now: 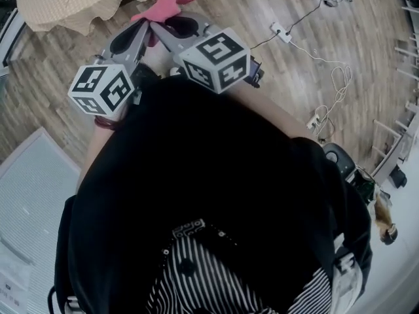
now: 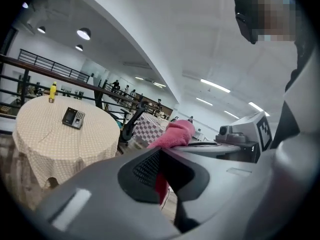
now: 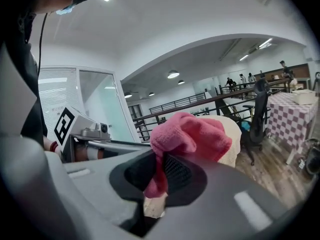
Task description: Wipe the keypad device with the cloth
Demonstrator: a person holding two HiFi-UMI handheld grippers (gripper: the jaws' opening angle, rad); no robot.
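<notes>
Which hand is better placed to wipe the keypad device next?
Probably left. The right claw and left claw both pinch the pink cloth, but the round table lies toward the left, and the left gripper view shows the keypad device.

Two hand-held grippers were counted: the left hand-held gripper (image 2: 161,181) and the right hand-held gripper (image 3: 159,176). Two marker cubes were seen, a left cube (image 1: 101,89) and a right cube (image 1: 216,59). One pink cloth (image 1: 167,2), one keypad device (image 2: 73,117), one yellow bottle (image 2: 52,92), one round tabletop (image 2: 45,134), one checkered table (image 3: 290,114), one office chair (image 3: 258,111) and one power strip (image 1: 281,33) were noted.
</notes>
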